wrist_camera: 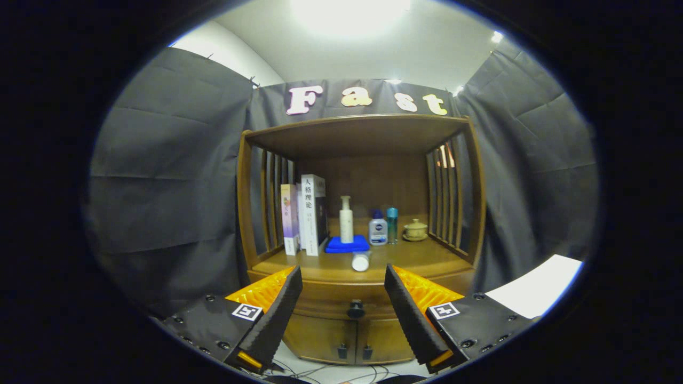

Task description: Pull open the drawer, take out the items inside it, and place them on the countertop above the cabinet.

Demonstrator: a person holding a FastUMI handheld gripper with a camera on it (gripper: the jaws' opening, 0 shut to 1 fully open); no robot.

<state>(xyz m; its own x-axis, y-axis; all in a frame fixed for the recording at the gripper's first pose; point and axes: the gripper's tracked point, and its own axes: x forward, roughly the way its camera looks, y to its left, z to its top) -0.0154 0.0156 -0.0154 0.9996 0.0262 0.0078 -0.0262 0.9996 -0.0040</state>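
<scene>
Gripper is released, fingers spread wide with nothing between them but air. It sits back from the cabinet, not touching it.

Dead ahead at 12 o'clock, in the gap between the fingertips: the drawer knob, dark and round. The drawer is shut, front flush with the cabinet, contents hidden. Below it, two small doors with dark pulls, closed.

Above the drawer is the countertop. Closest item on it: a small white bottle lying on its side near the front edge, 12 o'clock from the knob.

Further back, left to right:
- two books upright, at 11 o'clock
- blue pad with a white pump bottle standing on it
- a squat bottle with a blue cap, just beside a slim teal bottle
- a lidded cup on a saucer, at 1 o'clock

Slatted side panels flank the shelf space, with a wood top above. Cables lie on the floor under the fingers.
</scene>
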